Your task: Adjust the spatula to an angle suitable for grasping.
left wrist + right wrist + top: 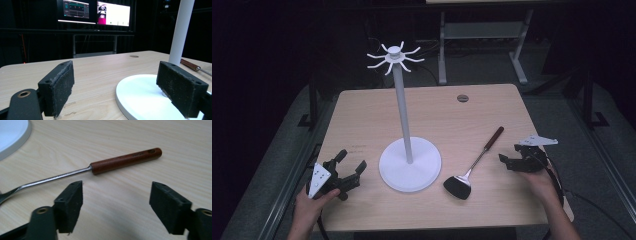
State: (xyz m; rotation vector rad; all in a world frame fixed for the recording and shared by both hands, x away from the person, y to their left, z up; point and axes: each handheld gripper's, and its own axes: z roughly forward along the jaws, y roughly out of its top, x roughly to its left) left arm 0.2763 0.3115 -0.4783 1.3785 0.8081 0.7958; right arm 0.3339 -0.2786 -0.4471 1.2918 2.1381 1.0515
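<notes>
A white rack with a tall pole (402,115), curled hooks (395,56) at its top and a round base (410,165) stands mid-table. To its right lies a spatula (477,160), with its black head (457,186) toward me and its reddish wooden handle (493,137) pointing away. My left gripper (352,160) rests at the near left, open and empty, with the base (142,97) and pole (181,30) ahead of its jaws. My right gripper (508,154) sits just right of the spatula, open. The handle (126,160) lies beyond its pads, untouched.
The light wooden table (362,115) has a round cable hole (462,98) at the far right. Beyond the far edge stand a metal-framed bench (482,30) and lit monitors (95,12). Dark floor surrounds the table.
</notes>
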